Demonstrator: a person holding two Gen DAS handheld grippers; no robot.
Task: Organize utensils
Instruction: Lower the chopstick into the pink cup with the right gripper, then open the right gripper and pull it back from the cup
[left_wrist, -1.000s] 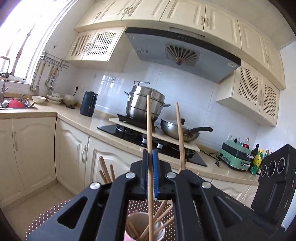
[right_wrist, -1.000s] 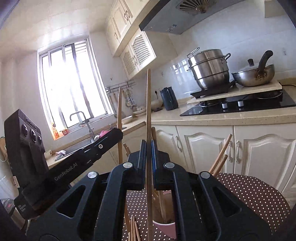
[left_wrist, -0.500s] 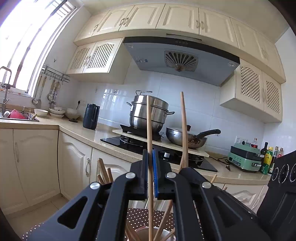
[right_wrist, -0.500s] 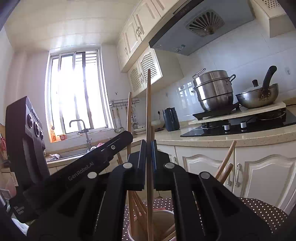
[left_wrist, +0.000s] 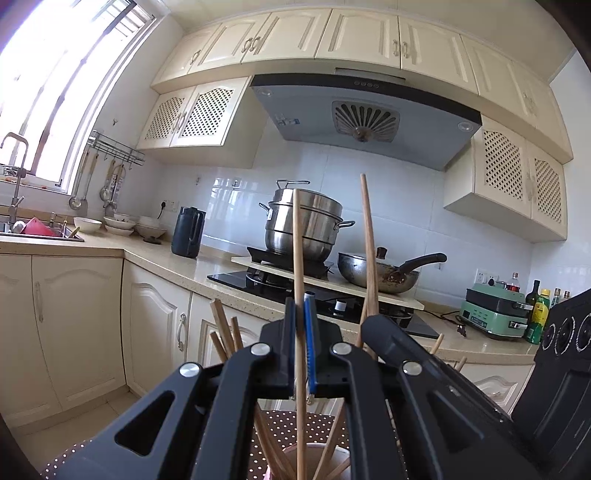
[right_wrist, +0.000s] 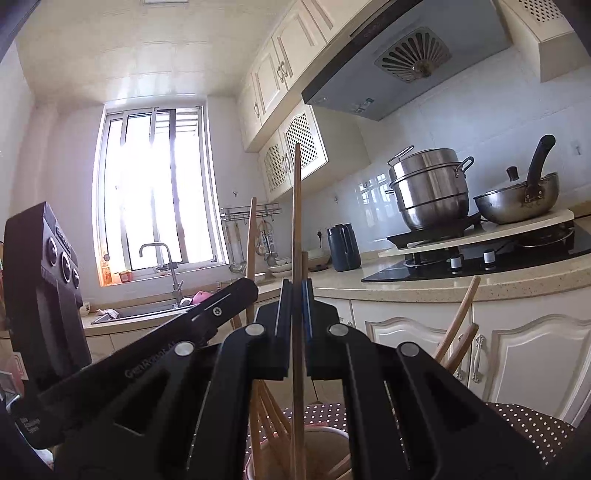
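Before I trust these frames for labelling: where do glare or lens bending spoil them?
Left wrist view: the window at upper left blows out white, and the cabinets bow with fisheye curve. Right wrist view: the window glares mid-frame, leaving the right gripper dark; the chopstick stays sharp.

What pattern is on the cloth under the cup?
Dark brown cloth with small white polka dots, clearest in the right wrist view.

Pale matt wooden chopsticks (left_wrist: 298, 258), shiny steel steamer pot (left_wrist: 304, 225), glossy white wall tiles (left_wrist: 413, 221), speckled stone countertop (right_wrist: 461, 286)
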